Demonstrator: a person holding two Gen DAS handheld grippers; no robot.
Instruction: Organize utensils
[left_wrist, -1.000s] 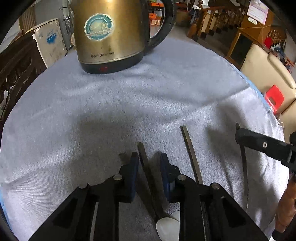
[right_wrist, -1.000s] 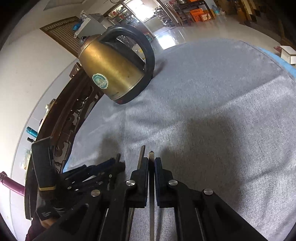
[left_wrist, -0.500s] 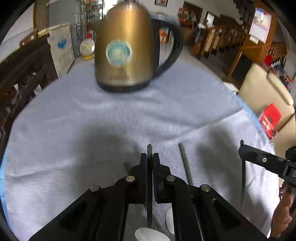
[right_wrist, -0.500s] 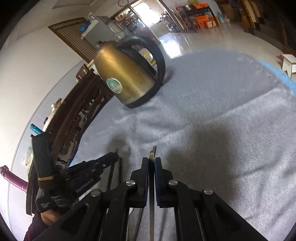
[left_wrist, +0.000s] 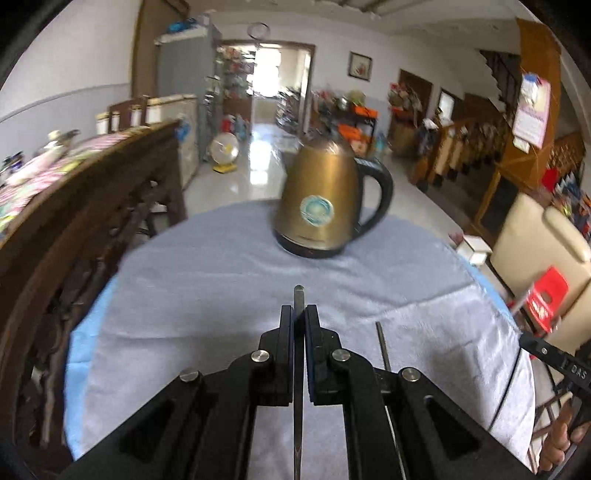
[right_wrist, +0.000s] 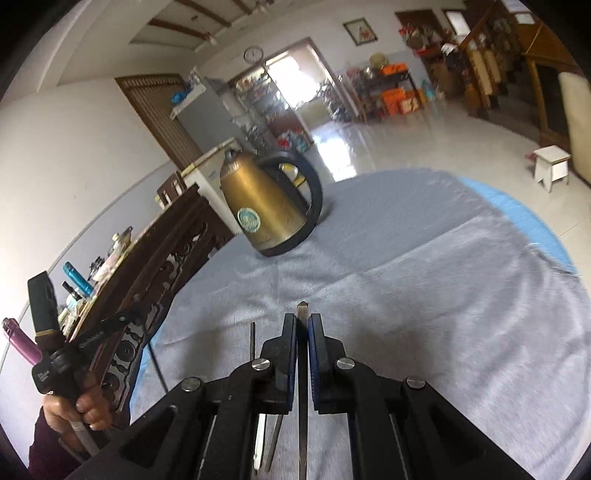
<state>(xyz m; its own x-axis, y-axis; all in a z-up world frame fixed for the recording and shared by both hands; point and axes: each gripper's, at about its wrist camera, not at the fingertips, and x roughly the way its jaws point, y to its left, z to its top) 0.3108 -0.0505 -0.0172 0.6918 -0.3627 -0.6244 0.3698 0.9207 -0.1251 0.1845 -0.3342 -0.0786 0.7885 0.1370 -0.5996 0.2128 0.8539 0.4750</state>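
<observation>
Two claws, each clamped on a thin metal utensil handle above the cloth-covered table

The left claw (left_wrist: 298, 319) pinches a flat, dark steel handle (left_wrist: 298, 295) whose squared tip pokes past the pads; the right claw (right_wrist: 302, 326) grips a similar flat handle (right_wrist: 302, 308). A third slim utensil (left_wrist: 382, 345) lies on the napped grey cloth (left_wrist: 221, 280) covering the round table. A brassy kettle (left_wrist: 321, 206) with a black loop handle stands beyond.

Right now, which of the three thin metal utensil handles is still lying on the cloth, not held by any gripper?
The middle handle, lying free on the cloth. The left gripper clamps one handle; the right gripper clamps another.
</observation>
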